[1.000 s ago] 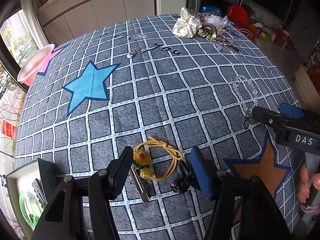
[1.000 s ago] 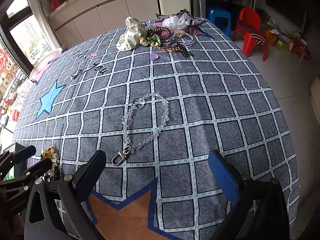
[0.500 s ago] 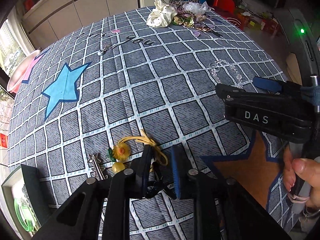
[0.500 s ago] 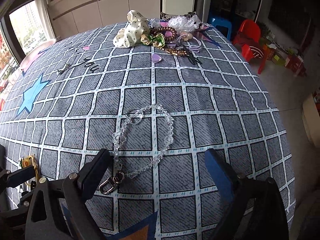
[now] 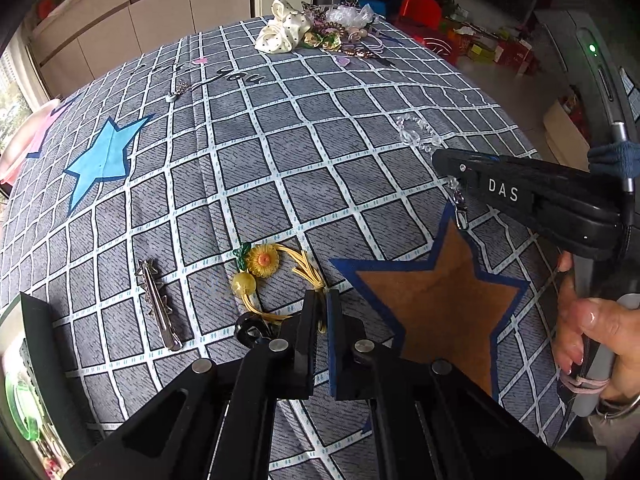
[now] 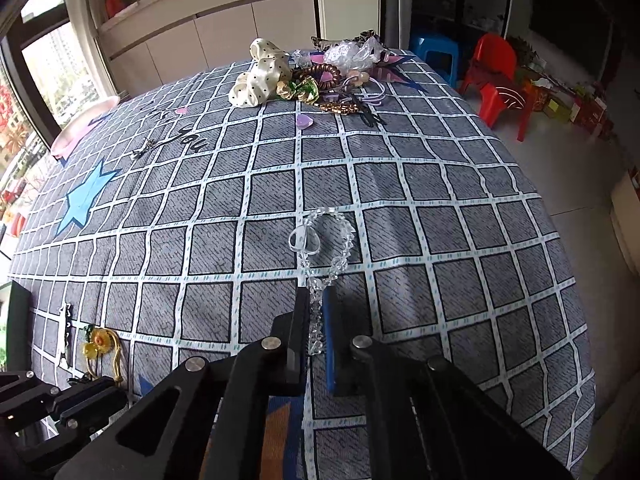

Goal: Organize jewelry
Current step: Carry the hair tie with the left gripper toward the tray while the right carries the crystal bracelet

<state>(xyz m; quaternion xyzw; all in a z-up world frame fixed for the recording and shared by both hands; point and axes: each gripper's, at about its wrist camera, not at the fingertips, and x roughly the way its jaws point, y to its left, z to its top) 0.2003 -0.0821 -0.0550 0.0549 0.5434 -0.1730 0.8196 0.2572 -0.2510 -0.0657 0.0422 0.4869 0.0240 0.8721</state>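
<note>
left gripper (image 5: 321, 310) pinches the yellow elastic sunflower hair tie (image 5: 276, 280); right gripper (image 6: 316, 314) clamps the clear beaded crystal bracelet (image 6: 326, 240) (silver metal hair clip (image 5: 158, 304) at nine o'clock).

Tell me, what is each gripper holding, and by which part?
The left gripper pinches the yellow hair tie by its cord loop. The right gripper pinches the bead chain near its clasp end.

Soft daylight enters from the windows (image 6: 36, 92) at the upper left of both frames, overexposed there. The checked tablecloth (image 5: 280, 152) is evenly lit and sharp. Fisheye bending curves the edges; corners vignette black.
</note>
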